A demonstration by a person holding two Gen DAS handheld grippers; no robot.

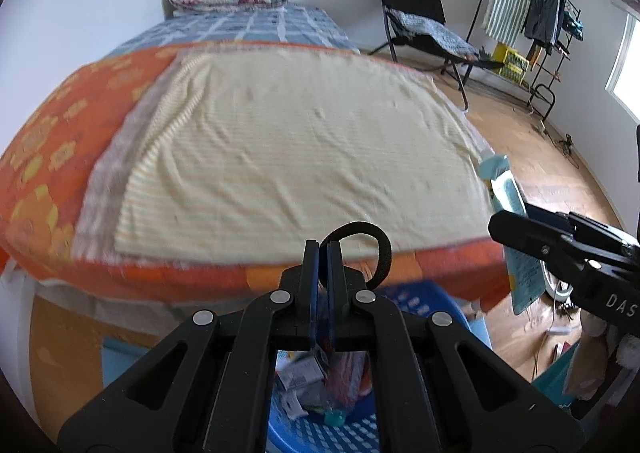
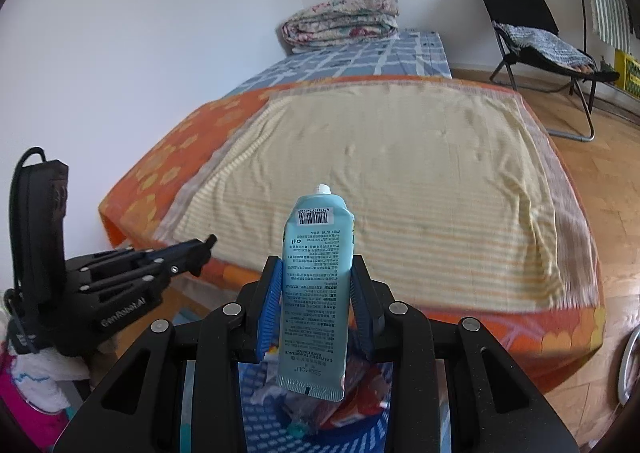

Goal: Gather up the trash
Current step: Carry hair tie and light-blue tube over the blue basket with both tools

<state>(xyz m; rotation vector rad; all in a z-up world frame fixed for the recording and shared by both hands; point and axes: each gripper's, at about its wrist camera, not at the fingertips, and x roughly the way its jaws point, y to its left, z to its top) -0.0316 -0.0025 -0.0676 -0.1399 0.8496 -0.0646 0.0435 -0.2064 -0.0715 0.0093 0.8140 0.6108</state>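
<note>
A: What lies around?

B: A bed [image 2: 400, 181] with a striped cream cover fills the view ahead; a folded quilt [image 2: 342, 19] at 12 o'clock, a black folding chair [image 2: 532, 33] at 2.

A: And the jaws?

B: The left gripper [image 1: 322, 249] is closed on a black hair band [image 1: 376, 249]. The right gripper [image 2: 316, 285] clamps a pale blue tube [image 2: 316, 285], nozzle up.

A: Any container?

B: A blue perforated basket [image 2: 256, 425] at 6 o'clock, beneath both grippers, holding crumpled wrappers [image 2: 344, 401].
</note>
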